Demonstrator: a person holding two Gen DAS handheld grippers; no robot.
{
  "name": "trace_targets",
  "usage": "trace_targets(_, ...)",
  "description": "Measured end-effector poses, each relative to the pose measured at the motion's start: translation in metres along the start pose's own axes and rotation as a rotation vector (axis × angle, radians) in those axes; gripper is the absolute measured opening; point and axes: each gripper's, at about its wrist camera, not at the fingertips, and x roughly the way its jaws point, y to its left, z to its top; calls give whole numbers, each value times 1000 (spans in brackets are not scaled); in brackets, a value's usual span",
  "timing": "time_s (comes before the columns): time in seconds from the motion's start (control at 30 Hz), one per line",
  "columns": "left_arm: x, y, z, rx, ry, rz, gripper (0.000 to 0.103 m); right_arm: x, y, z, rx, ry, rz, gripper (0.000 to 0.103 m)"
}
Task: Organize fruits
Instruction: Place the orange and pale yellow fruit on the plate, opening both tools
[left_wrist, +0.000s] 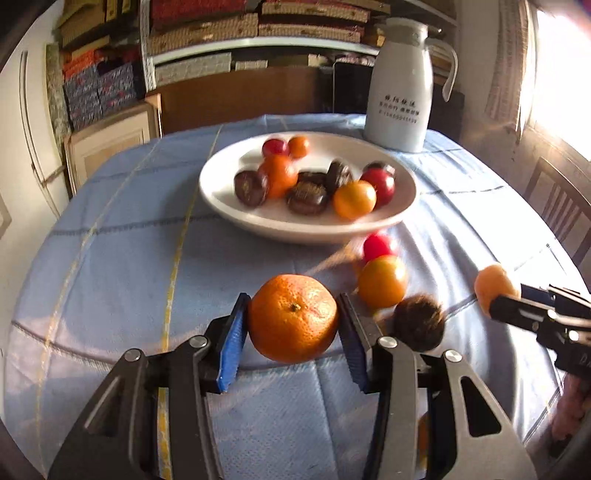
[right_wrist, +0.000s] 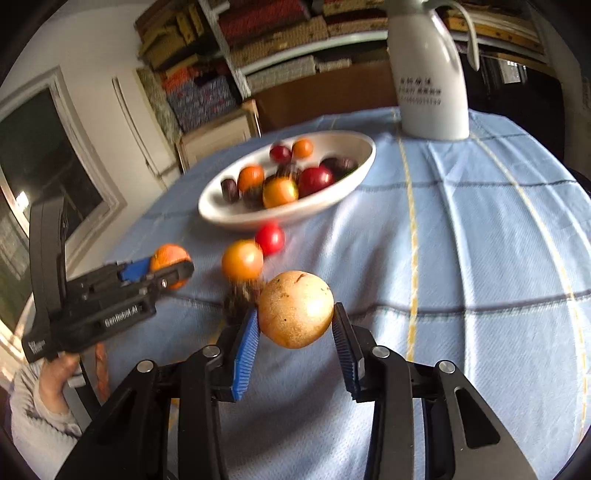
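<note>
Both claws had fruit clamped.
Left claw (left_wrist: 293, 325) gripped a dimpled mandarin (left_wrist: 293, 317); right claw (right_wrist: 295, 332) a speckled tan fruit (right_wrist: 295, 308).

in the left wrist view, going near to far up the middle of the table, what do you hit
left gripper shut on the mandarin → yellow-orange tomato → red tomato → white bowl of fruit → white jug
</note>
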Motion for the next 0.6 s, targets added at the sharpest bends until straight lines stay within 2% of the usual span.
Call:
trace_targets(0.2, 1, 3, 50, -29, -58, -9, 46, 3, 1, 56, -17, -55, -45, 40)
trace_targets(0.33, 20, 10, 74, -76, -67, -24, 46, 28, 0, 100, 1, -71, -49, 40)
trace_targets(0.6, 65, 12, 76, -77, -12, -80, 48, 106, -1, 148, 17, -13, -59, 40)
